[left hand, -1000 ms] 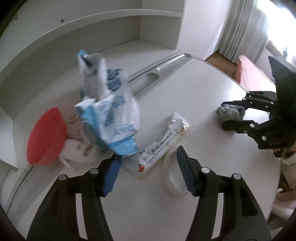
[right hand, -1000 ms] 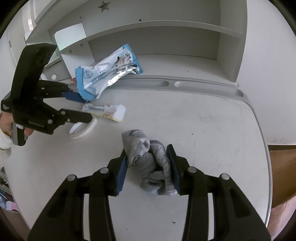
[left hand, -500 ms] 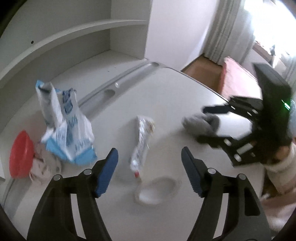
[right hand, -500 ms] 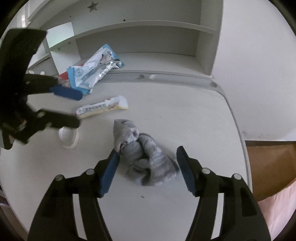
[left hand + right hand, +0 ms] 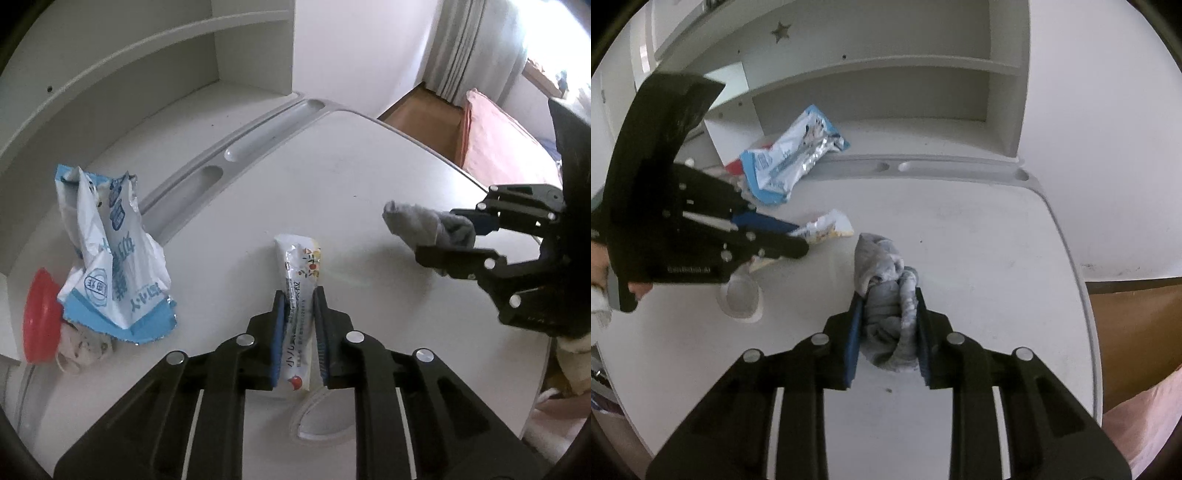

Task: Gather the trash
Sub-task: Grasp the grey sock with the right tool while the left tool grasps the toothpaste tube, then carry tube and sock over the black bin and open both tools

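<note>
My left gripper (image 5: 300, 306) is shut on a white sachet wrapper (image 5: 300, 280) with red print, held just over the white desk (image 5: 354, 177). The wrapper's far end also shows in the right wrist view (image 5: 827, 227). My right gripper (image 5: 888, 306) is shut on a crumpled grey sock (image 5: 886, 295); it shows in the left wrist view (image 5: 461, 236) holding the sock (image 5: 424, 221) at the right. A blue-and-white foil bag (image 5: 110, 258) lies at the desk's back left, also in the right wrist view (image 5: 792, 158).
A white tape roll (image 5: 321, 417) lies below the left gripper, also in the right wrist view (image 5: 740, 295). A red lid (image 5: 38, 314) and a pale plush toy (image 5: 81, 345) sit by the bag. Shelves (image 5: 886, 74) back the desk. The desk's right edge (image 5: 1078, 280) drops to the floor.
My left gripper has come down over the sachet wrapper and closed on it. My right gripper opened around the sock half a second ago and has closed on it again.
</note>
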Action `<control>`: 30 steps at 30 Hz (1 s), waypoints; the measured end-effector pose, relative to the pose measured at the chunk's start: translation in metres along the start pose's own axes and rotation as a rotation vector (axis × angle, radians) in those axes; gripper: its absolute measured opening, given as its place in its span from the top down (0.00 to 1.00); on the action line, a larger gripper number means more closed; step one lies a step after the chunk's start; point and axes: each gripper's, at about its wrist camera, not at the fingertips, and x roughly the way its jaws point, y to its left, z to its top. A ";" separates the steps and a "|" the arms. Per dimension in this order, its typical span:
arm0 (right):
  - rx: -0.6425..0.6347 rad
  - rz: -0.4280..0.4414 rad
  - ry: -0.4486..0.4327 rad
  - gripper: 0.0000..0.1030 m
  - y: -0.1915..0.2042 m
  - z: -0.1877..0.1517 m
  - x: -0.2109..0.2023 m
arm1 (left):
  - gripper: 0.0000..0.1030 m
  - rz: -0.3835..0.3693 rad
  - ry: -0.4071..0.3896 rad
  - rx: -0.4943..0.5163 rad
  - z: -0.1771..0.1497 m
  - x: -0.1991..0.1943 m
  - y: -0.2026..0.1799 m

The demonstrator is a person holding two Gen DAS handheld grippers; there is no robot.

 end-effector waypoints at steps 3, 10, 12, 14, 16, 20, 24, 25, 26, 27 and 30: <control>0.016 -0.002 -0.013 0.75 -0.002 -0.002 -0.009 | 0.86 -0.023 -0.036 -0.002 0.003 -0.013 -0.012; 0.167 -0.070 -0.149 0.75 -0.062 -0.030 -0.104 | 0.86 -0.154 -0.149 0.104 0.029 -0.048 -0.098; 0.251 -0.111 -0.198 0.75 -0.096 -0.050 -0.147 | 0.86 -0.226 -0.182 0.162 0.041 -0.053 -0.147; 0.341 -0.160 -0.230 0.75 -0.133 -0.078 -0.189 | 0.86 -0.295 -0.201 0.217 0.050 -0.053 -0.198; 0.447 -0.222 -0.235 0.75 -0.173 -0.117 -0.225 | 0.86 -0.360 -0.195 0.265 0.058 -0.043 -0.251; 0.628 -0.260 -0.157 0.75 -0.235 -0.199 -0.240 | 0.86 -0.487 -0.031 0.331 0.061 0.020 -0.364; 0.784 -0.278 -0.056 0.75 -0.284 -0.276 -0.219 | 0.86 -0.462 0.107 0.359 0.045 0.097 -0.428; 0.832 -0.268 -0.021 0.75 -0.297 -0.297 -0.206 | 0.86 -0.464 0.160 0.333 0.038 0.125 -0.438; 0.861 -0.253 0.006 0.75 -0.306 -0.310 -0.197 | 0.86 -0.462 0.191 0.314 0.035 0.143 -0.442; 0.894 -0.226 0.054 0.75 -0.315 -0.325 -0.178 | 0.86 -0.456 0.233 0.282 0.031 0.167 -0.444; 0.984 -0.139 0.211 0.75 -0.330 -0.371 -0.113 | 0.86 -0.430 0.385 0.195 0.008 0.243 -0.442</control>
